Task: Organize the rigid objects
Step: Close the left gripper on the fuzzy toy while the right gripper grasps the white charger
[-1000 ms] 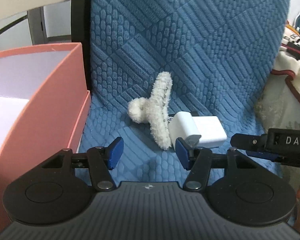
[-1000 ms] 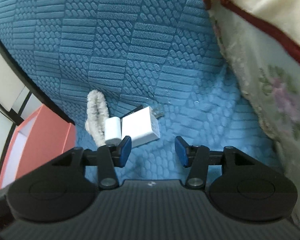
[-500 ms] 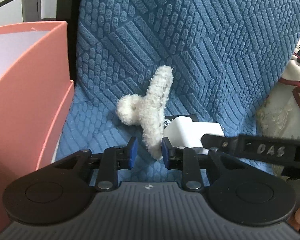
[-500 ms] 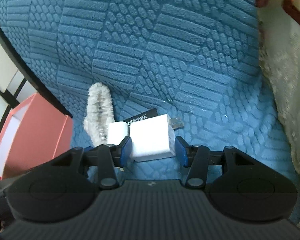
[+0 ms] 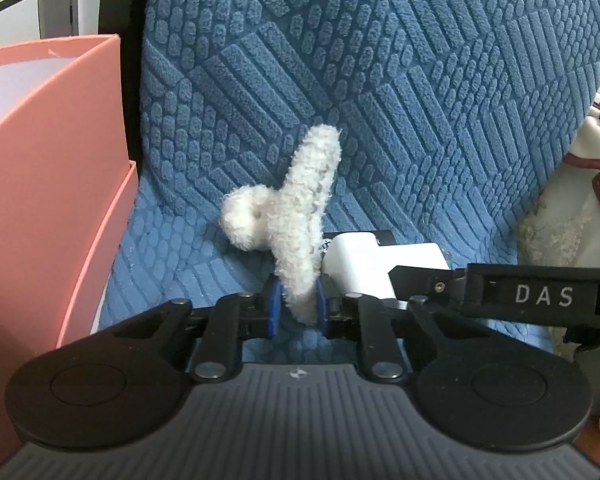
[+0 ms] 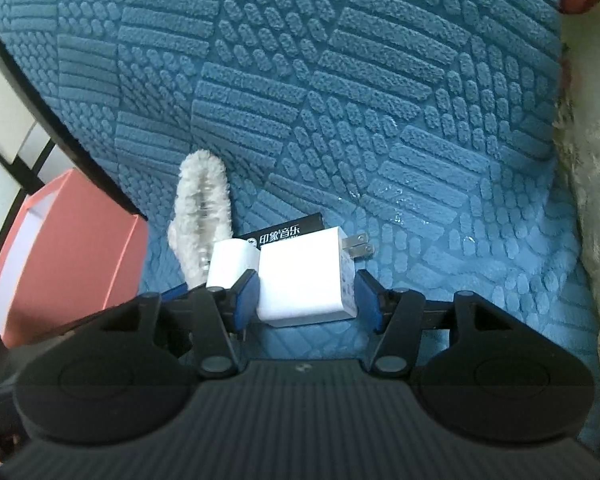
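A fluffy white hair claw clip (image 5: 296, 216) lies on the blue textured seat cushion (image 5: 420, 120). My left gripper (image 5: 298, 309) is shut on the clip's near end. The clip also shows in the right wrist view (image 6: 202, 212). A white square plug charger (image 6: 306, 276) lies between the blue pads of my right gripper (image 6: 306, 300), which stands open around it; whether the pads touch it I cannot tell. A smaller white adapter (image 6: 230, 264) sits just left of the charger, over a black card with white print (image 6: 284, 232).
A pink open box (image 5: 40, 184) with a white inside stands at the left edge of the seat. A cream floral cloth with red trim (image 5: 580, 208) lies at the right. The cushion's back rises behind the objects.
My left gripper moved forward and closed on the fluffy clip. My right gripper moved forward until its pads stand on both sides of the white charger.
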Demonstrator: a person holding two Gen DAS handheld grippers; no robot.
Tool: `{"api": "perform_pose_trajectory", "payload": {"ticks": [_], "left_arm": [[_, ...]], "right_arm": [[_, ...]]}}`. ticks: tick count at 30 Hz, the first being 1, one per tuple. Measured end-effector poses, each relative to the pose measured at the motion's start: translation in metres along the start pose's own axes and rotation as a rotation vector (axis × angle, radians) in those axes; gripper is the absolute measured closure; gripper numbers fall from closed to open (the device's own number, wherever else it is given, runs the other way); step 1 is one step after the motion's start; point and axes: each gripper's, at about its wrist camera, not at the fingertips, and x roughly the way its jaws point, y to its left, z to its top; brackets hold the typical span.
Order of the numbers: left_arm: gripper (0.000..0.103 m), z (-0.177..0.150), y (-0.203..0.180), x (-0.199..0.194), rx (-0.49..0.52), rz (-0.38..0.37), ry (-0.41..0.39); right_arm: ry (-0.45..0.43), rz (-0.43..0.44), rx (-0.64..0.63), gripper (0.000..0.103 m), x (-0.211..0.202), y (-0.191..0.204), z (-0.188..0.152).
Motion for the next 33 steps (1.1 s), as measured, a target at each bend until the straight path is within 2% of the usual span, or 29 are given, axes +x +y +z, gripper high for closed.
{"api": "perform_pose_trajectory", "payload": {"ticks": [11,13,16,19,26,29,30,33], "left_arm": [[0.090,-0.004,0.002,-0.016,0.006,0.026,0.022],[0.090,-0.006,0.005,-0.023,0.001,0.032,0.029],[0.090,-0.012,0.012,-0.033,-0.025,0.033,0.032],[0.090,-0.020,0.013,-0.040,-0.017,0.057,0.029],[0.090,-0.039,0.015,-0.062,-0.005,0.066,0.045],[0.090,-0.047,0.016,-0.069,0.014,0.069,0.049],[0.090,-0.050,0.014,-0.070,0.023,0.075,0.048],[0.090,-0.055,0.016,-0.075,0.019,0.077,0.049]], "right_arm": [[0.022,-0.027,-0.018,0.048,0.001,0.015,0.005],[-0.012,-0.025,-0.004,0.070,-0.009,0.016,0.003],[-0.016,-0.038,0.021,0.084,-0.014,0.007,-0.002],[-0.013,-0.012,0.058,0.084,-0.019,0.001,-0.007],[-0.051,-0.011,0.039,0.080,-0.026,0.004,-0.014],[-0.063,-0.009,0.024,0.067,-0.023,0.007,-0.013],[-0.061,-0.013,0.016,0.057,-0.020,0.009,-0.013],[-0.049,-0.019,-0.034,0.054,-0.015,0.017,-0.013]]}}
